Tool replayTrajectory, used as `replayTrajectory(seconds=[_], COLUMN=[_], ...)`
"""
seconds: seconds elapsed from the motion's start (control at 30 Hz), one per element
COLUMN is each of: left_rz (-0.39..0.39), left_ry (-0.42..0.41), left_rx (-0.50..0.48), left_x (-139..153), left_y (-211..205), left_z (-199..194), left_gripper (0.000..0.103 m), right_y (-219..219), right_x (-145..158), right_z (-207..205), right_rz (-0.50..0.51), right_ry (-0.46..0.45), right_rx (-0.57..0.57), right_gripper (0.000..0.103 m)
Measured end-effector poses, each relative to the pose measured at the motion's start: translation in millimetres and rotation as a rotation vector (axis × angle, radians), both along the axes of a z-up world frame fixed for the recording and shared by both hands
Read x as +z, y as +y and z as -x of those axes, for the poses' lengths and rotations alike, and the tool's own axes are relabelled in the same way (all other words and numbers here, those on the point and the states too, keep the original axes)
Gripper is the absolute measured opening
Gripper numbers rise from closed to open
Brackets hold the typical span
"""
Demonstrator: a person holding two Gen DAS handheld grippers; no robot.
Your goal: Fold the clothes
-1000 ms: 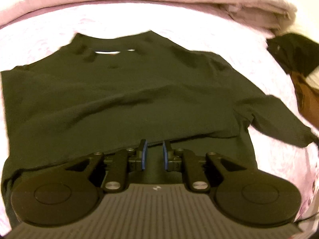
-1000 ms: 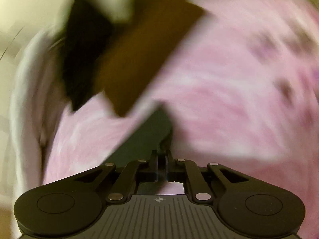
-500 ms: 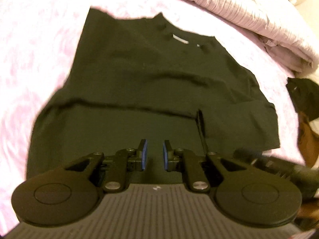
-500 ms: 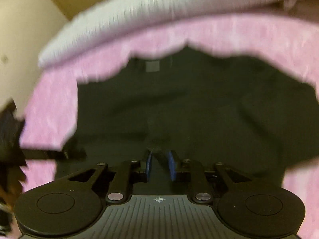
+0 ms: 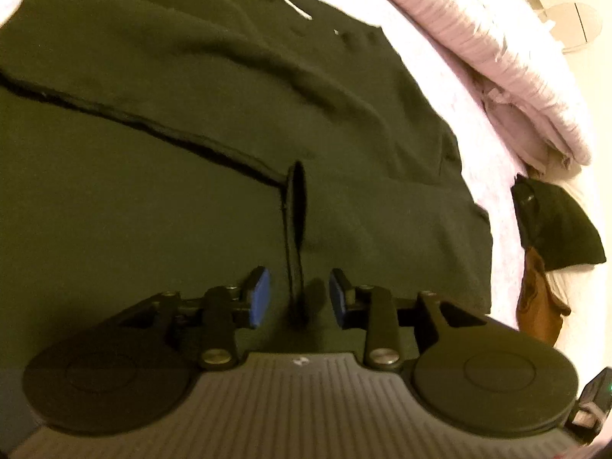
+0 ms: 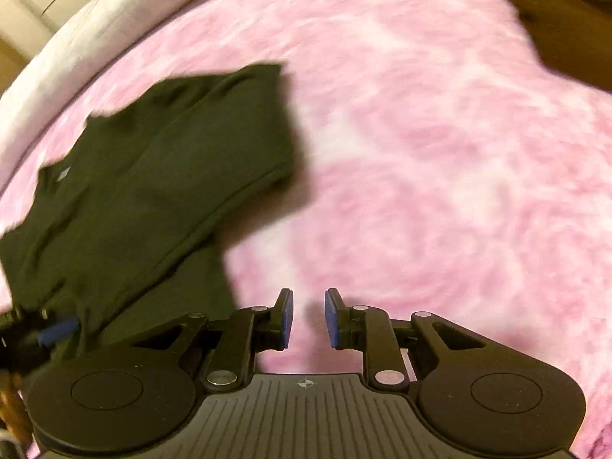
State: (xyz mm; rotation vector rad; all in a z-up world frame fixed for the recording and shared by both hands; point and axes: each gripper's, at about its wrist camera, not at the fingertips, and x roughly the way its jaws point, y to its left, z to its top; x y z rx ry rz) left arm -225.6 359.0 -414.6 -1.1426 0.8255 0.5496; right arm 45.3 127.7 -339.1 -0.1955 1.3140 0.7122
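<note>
While the dark green shirt (image 5: 160,199) is lying spread on the pink bed cover (image 6: 440,176), the left tool (image 5: 296,296) is hovering low over it, blue pads parted around a raised ridge of fabric (image 5: 296,229) running straight ahead, nothing pinched. A pale duvet (image 5: 508,88) is lying beyond the shirt's collar.

In the right view, the right tool (image 6: 308,319) is hanging part open and empty over bare cover beside the shirt (image 6: 145,199), farther off than the left.
</note>
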Motion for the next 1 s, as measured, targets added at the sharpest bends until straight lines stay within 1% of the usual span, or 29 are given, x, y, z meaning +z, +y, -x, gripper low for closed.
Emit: replayTrajectory(seconds=[0.03,0.07,0.1,0.17,0.2,0.23,0.27,0.3,0.33,0.43,0.47,0.53,0.6,0.7,0.77,0.8,0.83,0.93,1.0], left_rz=[0.007,0.014,0.021,0.034,0.038,0.04,0.018,-0.003,-0.028,-0.23,-0.307,-0.484,-0.609,-0.646,-0.649,-0.619,-0.59,-0.572,-0.575], left_ry=[-0.007,-0.013,-0.02,-0.034,-0.044,-0.053,-0.043,-0.032,-0.024,-0.102,-0.121,-0.13,-0.101,0.013,0.119,0.141,0.162,0.17,0.156], left_rx=[0.004,0.008,0.012,0.021,0.035,0.046,0.016,-0.015,-0.046,-0.194,-0.234,-0.288,-0.296,-0.276,-0.295,-0.289,-0.283,-0.279,-0.274], left_x=[-2,-4,-6,-9,-11,-12,-10,-7,-3,46,66,107,131,124,98,82,67,49,52], left_y=[-2,-5,-7,-12,-13,-14,-11,-8,-6,8,15,30,50,85,100,107,112,115,116], left_z=[-1,-2,-3,-6,-7,-8,-13,-17,-22,-34,-34,-22,1,35,48,55,61,65,68], left_gripper=[0.035,0.04,0.042,0.042,0.04,0.035,0.005,0.003,0.003,0.003,0.003,0.003,0.003,0.003,0.003,0.003,0.003,0.003,0.003], right_y=[-2,-3,-5,-8,-9,-8,-8,-6,-4,2,5,12,19,31,42,47,53,67,74], right_x=[-1,-3,-4,-6,-8,-9,-9,-10,-11,-12,-10,-6,-2,-1,-6,-8,-10,-16,-17], right_z=[-3,-6,-8,-14,-16,-16,-15,-14,-13,-11,-11,-12,-12,-7,-1,1,4,12,16], right_rz=[-0.004,-0.008,-0.012,-0.02,-0.024,-0.027,-0.03,-0.033,-0.038,-0.057,-0.063,-0.073,-0.087,-0.099,-0.097,-0.095,-0.094,-0.083,-0.073], right_ry=[0.004,0.007,0.011,0.018,0.023,0.036,0.046,0.056,0.062,0.066,0.065,0.06,0.056,0.063,0.069,0.073,0.076,0.077,0.065], right_rx=[-0.012,-0.024,-0.036,-0.059,-0.07,-0.072,-0.072,-0.071,-0.07,-0.059,-0.055,-0.051,-0.047,-0.03,-0.012,-0.004,0.005,0.034,0.054], right_gripper=[0.022,0.022,0.022,0.022,0.022,0.022,0.022,0.022,0.022,0.022,0.022,0.022,0.022,0.022,0.022,0.022,0.022,0.022,0.022])
